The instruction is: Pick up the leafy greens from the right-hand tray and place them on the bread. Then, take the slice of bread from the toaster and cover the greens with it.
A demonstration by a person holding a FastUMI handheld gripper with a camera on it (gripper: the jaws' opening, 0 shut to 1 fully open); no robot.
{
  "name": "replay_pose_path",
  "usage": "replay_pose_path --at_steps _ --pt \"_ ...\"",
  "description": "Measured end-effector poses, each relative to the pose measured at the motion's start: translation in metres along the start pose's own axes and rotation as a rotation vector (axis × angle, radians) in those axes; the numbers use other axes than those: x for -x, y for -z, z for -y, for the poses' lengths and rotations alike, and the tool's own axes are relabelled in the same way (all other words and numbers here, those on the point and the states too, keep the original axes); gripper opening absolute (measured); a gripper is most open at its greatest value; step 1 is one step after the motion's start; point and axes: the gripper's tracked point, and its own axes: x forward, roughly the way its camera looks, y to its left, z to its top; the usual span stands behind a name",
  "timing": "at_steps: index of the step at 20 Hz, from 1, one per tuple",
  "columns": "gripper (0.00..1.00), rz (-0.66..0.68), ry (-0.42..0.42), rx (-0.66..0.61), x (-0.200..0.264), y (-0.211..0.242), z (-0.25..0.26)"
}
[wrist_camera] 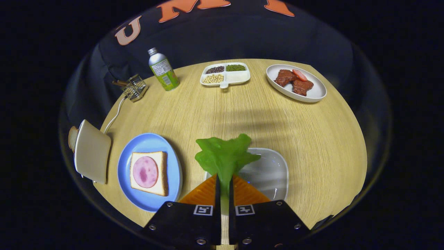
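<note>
My gripper (224, 180) is shut on the stem of a green lettuce leaf (224, 155), which sticks out ahead of the fingers and hangs above the near edge of a clear tray (274, 173). To the left, a blue plate (152, 144) carries a slice of bread (160, 173) topped with a round pink ham slice (145, 172). Further left stands a cream toaster (92, 151) with a slice of bread (72, 138) poking out on its far side.
At the back of the round wooden table (222, 111) stand a green bottle (163, 71), a small wire rack (134, 87), a divided dish of beans (225, 74) and a white plate of meat pieces (314, 92). A white cord (114, 116) runs from the toaster.
</note>
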Motion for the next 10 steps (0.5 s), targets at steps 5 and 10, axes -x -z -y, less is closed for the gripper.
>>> replay_pose_path --at_steps 5,10 --pt "0.09 0.044 -0.06 0.043 0.02 -0.015 -0.031" --pt "0.09 0.044 -0.147 0.074 0.025 -0.014 -0.076"
